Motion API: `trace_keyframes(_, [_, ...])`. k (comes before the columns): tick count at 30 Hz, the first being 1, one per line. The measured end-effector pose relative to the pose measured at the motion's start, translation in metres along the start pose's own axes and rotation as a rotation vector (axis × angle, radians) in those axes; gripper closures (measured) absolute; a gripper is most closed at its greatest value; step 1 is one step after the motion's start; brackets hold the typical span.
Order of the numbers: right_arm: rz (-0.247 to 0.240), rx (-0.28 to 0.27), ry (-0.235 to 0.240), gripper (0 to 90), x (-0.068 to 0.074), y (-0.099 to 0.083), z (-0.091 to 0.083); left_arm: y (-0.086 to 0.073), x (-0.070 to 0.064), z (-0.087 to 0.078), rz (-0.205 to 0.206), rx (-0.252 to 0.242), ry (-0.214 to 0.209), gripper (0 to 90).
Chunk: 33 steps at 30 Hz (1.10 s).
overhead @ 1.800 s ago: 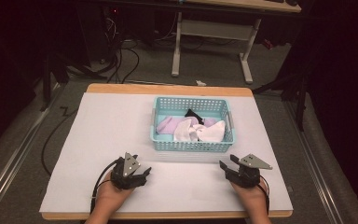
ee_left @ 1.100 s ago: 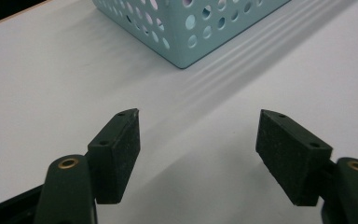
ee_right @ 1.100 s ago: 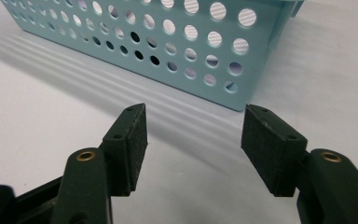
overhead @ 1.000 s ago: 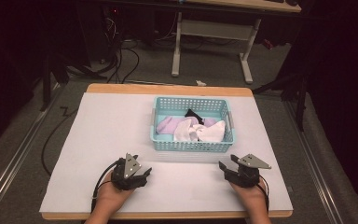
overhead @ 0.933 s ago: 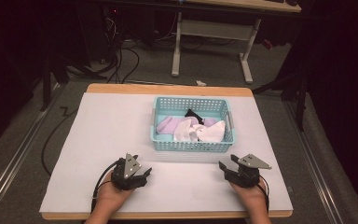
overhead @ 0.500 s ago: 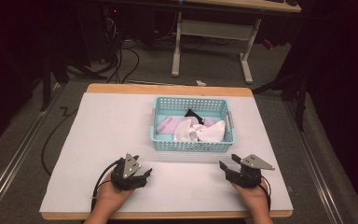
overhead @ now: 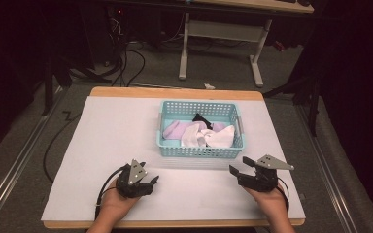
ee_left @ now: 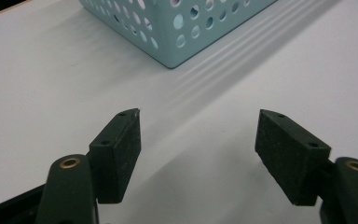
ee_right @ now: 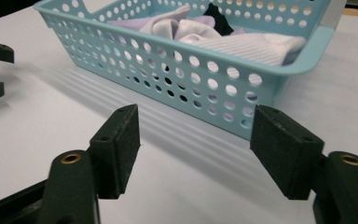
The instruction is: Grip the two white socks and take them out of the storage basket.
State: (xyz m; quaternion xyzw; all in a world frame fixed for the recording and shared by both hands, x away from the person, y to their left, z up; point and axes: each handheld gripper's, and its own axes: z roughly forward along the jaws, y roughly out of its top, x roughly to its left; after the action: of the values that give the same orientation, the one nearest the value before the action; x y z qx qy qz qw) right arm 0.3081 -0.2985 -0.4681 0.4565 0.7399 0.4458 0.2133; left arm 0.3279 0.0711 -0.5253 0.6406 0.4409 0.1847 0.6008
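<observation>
- A light blue perforated plastic basket (overhead: 200,151) sits on the white-covered table (overhead: 107,141), right of centre and toward the far half.
- Inside the basket lies a loose heap of small cloth items: a lilac piece (overhead: 175,130) at the left, white ribbed pieces (overhead: 213,138) in the middle and right, and a small black piece (overhead: 200,118) at the far side. They look like socks, though that cannot be told for sure.
- The left gripper (overhead: 148,185) rests near the table's near edge, left of the basket and well apart from it. Its jaws are spread wide with nothing between them.
- The right gripper (overhead: 238,167) rests near the near edge too, just in front of the basket's near right corner. Its jaws are likewise spread and empty.
- Judging from this, the work has not begun: every cloth item is in the basket and none lies on the table. Taking the pieces out appears to be all still ahead.
- In the right gripper view the basket wall (ee_right: 205,88) hides the lower part of the heap, so the number of items cannot be counted.
- In the left gripper view the basket corner (ee_left: 172,32) is cut off by the top edge.
</observation>
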Motion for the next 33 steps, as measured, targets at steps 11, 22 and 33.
trace_keyframes(11, [-0.023, -0.013, 0.012, 32.2, 0.005, 0.026, 0.0, 0.0, 0.0, -0.001, 0.007, 0.006, -0.007, 31.8])
trace_keyframes(22, [-0.025, 0.022, -0.007, 31.7, 0.002, 0.053, 0.017, 0.0, 0.0, -0.001, 0.008, 0.006, -0.01, 31.6])
trace_keyframes(33, [-0.042, 0.071, -0.011, 31.6, -0.005, 0.076, 0.038, 0.0, 0.0, -0.001, 0.005, 0.003, -0.012, 31.5])
